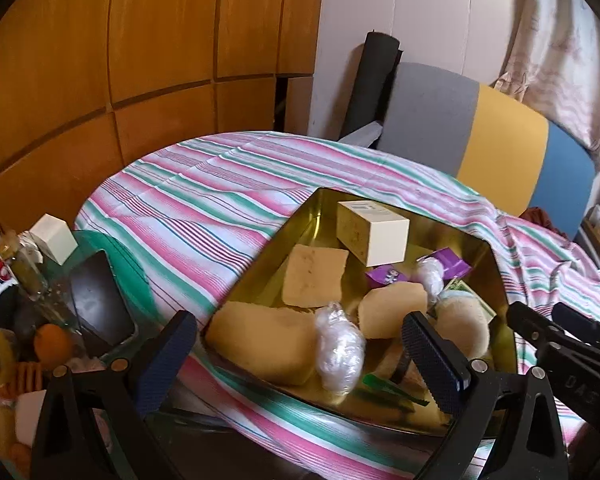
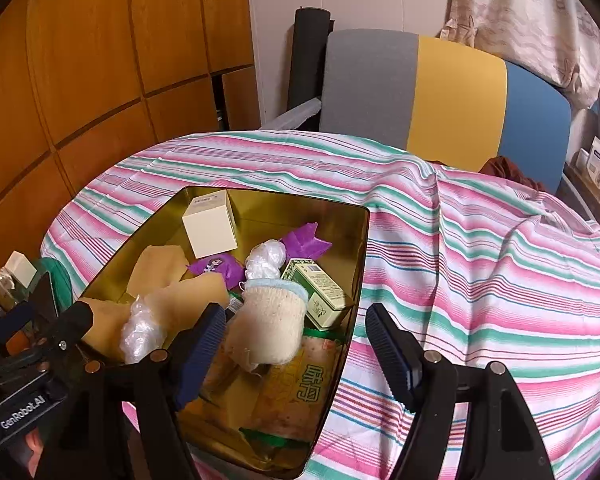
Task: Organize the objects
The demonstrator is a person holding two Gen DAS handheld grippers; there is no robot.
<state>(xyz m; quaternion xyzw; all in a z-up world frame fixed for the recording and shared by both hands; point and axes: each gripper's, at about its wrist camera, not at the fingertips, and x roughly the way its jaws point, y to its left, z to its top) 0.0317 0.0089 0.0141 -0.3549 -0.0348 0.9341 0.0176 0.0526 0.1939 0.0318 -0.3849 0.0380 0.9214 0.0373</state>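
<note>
Looking down from my two grippers, I see a gold tin (image 2: 356,264) sitting on a table with a pink and green striped cloth (image 2: 480,264). The tin is full of little things. A cream box (image 2: 210,230) stands at the far end. A rolled sock (image 2: 270,320) lies in the middle, tipped over, with a green box (image 2: 320,292) just beside it on the right. A purple wrapper (image 2: 306,240) and a crinkly clear bundle (image 2: 266,258) lie between the sock and the cream box. Yellow sponges (image 1: 260,340) lie along the left side of the tin, with another clear bundle (image 1: 338,336) touching the biggest one. A yellow snack packet (image 2: 296,392) lies flat under the sock.

My right gripper (image 2: 296,352) hangs over the near end of the tin. Its fingers are spread apart and nothing is in them. The sock is near the left finger, but I cannot tell if they touch.

My left gripper (image 1: 300,356) hangs over the near left corner of the tin. Its fingers are spread wide too, and hold nothing.

Off to the left on the glass sit an orange (image 1: 52,344), a dark phone (image 1: 100,300) and a small white box (image 1: 54,238).
</note>
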